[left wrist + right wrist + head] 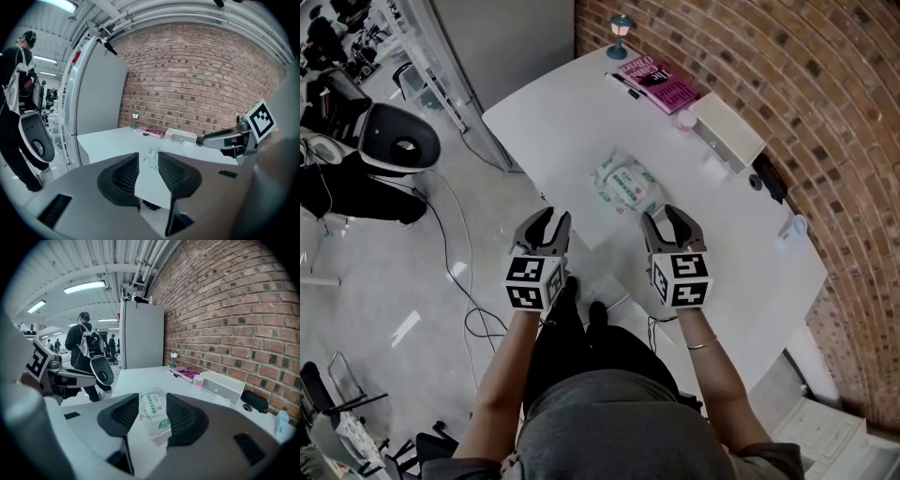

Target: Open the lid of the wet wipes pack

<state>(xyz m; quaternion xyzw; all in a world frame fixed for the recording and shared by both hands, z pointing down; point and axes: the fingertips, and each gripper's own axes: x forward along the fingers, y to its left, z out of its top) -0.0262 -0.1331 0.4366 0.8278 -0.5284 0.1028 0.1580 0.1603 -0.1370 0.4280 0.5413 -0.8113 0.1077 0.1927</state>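
Wet wipes pack [626,185] lay on table [553,122]. Left gripper [548,220], right gripper [668,217]: jaws stood apart, empty. One needed to pin pack, other to lift lid.

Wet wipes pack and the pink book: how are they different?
The wet wipes pack is white with green print; the book is pink. The pack looks soft and crinkly; the book looks flat and stiff. The pack lies near the close edge of the table; the book lies at its far end. Both rest on that white table, untouched.
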